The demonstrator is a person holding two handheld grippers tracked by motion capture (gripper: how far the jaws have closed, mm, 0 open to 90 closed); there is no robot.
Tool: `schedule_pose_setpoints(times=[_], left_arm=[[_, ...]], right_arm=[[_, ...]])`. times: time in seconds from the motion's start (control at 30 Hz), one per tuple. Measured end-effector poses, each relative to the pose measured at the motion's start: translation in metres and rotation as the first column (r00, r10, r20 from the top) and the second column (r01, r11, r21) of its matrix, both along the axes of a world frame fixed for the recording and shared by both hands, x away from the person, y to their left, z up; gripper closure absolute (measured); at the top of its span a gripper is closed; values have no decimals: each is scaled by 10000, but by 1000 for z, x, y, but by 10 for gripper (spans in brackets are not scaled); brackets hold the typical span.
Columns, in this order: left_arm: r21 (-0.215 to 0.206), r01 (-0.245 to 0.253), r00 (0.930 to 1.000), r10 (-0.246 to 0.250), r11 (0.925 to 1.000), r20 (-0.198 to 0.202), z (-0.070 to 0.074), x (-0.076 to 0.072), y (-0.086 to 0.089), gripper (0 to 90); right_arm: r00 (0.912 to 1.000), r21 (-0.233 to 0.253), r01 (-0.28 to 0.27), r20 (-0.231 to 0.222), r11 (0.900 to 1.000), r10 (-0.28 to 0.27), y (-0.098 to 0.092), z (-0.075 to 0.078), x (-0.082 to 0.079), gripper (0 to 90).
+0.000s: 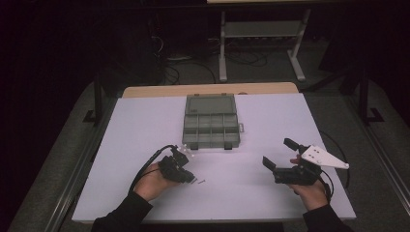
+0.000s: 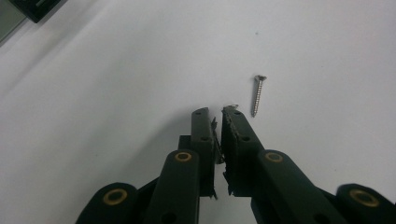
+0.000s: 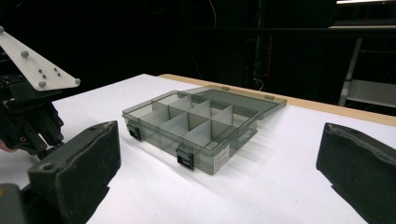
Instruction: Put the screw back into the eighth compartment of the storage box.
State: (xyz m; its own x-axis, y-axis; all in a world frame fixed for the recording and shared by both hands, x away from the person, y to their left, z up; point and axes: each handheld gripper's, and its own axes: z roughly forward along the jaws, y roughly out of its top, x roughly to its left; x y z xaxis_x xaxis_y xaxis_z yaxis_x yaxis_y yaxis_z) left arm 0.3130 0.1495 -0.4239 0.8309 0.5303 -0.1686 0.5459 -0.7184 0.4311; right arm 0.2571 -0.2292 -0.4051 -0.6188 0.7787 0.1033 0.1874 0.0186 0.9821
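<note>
A loose silver screw (image 2: pixel 257 95) lies on the white table just right of my left gripper's (image 2: pixel 215 112) jaws. Those jaws are pressed almost together with a second thin screw (image 2: pixel 216 140) pinched between them. In the high view the left gripper (image 1: pixel 186 176) sits low at the front left of the table, with small screws (image 1: pixel 199 182) beside its tips. A grey compartment box (image 1: pixel 211 123) with its lid (image 1: pixel 210 104) folded back stands mid-table. My right gripper (image 1: pixel 279 152) hovers at the front right, jaws wide apart and holding nothing; the box (image 3: pixel 196 128) lies ahead of them.
A white sheet (image 1: pixel 270 188) covers the table, and a wooden edge (image 1: pixel 208 90) runs along the far side. The left gripper's grey plate (image 3: pixel 37 65) shows at the left of the right gripper view. Table legs and cables (image 1: pixel 232 58) lie on the dark floor beyond.
</note>
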Motion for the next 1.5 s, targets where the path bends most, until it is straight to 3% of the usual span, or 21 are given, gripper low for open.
schedule_pose_setpoints(times=[0.17, 0.63, 1.03, 1.07, 1.13, 1.2, 1.23, 1.37, 1.5], left_arm=[[161, 97, 9999, -97, 9998, 26, 0, 1, 1, 862], [126, 97, 10000, -97, 9999, -5, 2, 2, 2, 880], [-180, 158, 9998, -156, 9997, 135, 10, 3, 5, 881], [-441, -108, 9999, 112, 9990, 91, 10, 2, 3, 881], [-468, -143, 9999, 147, 9988, 78, 13, 2, 2, 881], [-521, -135, 9998, 143, 9985, 140, 16, 2, 2, 881], [-391, 153, 9995, -142, 9991, 290, 20, 5, 3, 881], [-890, -174, 9991, 207, 9959, 370, 27, 5, 2, 881], [-1077, -105, 9989, 155, 9941, 451, 34, 8, 1, 882]], right_arm=[[10000, -11, 7, 5, 10000, -7, 0, 0, 0, 0], [10000, -3, 20, 20, 10000, -20, 0, 0, 0, 0], [10000, -19, -2, 17, 10000, 2, 0, 0, 0, 0], [10000, -24, 17, 30, 10000, -16, 0, 0, 0, 0], [10000, -22, 16, 27, 10000, -16, 0, 0, 0, 0], [10000, -18, 11, 15, 10000, -11, 1, 0, 0, 0], [10000, -16, 8, 21, 10000, -8, 1, 0, 0, 0], [10000, -47, 39, 33, 10000, -39, 0, 0, 0, 0], [10000, -55, 47, 41, 10000, -47, 1, -1, 1, 0]])
